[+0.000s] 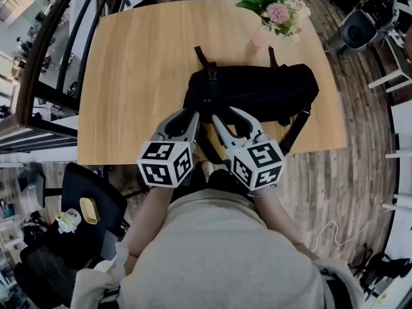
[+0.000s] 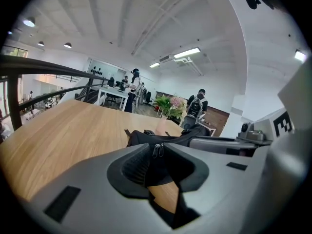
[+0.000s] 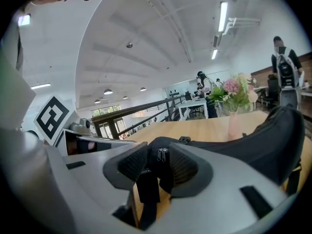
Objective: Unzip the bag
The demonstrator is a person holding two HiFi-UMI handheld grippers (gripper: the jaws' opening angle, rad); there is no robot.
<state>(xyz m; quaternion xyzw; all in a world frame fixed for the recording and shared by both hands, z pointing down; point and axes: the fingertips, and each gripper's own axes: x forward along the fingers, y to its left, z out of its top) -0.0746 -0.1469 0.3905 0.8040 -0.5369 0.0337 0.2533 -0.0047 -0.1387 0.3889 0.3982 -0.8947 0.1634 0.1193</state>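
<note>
A black bag lies lengthwise on the wooden table, its left end nearest me. Both grippers hover side by side at the table's front edge and point at that end. My left gripper has its jaws a narrow gap apart; in the left gripper view the two metal zipper pulls show through that gap, ahead of the tips. My right gripper stands wider open; in the right gripper view the same pulls and a black strap show between the pads, untouched.
A pink vase of flowers stands just behind the bag, toward the table's far right. A bag strap hangs over the front edge on the right. A black chair stands left of me, and a dark railing runs along the left.
</note>
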